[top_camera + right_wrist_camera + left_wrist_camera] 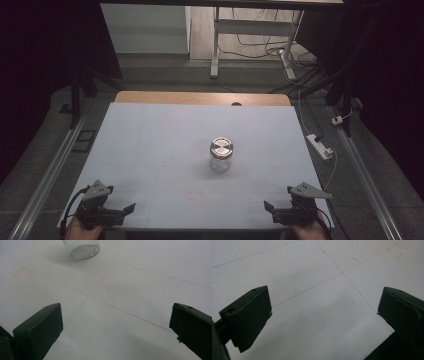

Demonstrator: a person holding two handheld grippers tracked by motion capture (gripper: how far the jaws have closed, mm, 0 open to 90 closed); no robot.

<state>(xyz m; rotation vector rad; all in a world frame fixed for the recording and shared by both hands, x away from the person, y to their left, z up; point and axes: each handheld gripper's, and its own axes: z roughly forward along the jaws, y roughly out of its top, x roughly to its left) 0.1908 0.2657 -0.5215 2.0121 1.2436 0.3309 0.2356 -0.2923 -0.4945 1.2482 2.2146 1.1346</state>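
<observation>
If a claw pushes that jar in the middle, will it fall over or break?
The jar looks like clear glass, so it could break if knocked off the table. It stands upright and squat, so a low push would probably slide it. Its smooth wall may be slippery.

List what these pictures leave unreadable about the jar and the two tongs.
1. Jar: from the high view its metal lid covers the opening and the glass is small and dim, so any contents cannot be told.
2. Jar in the right gripper view: the top edge cuts off everything above its base.
3. Hands: the high view's bottom edge cuts them off behind the left tongs and right tongs.
</observation>
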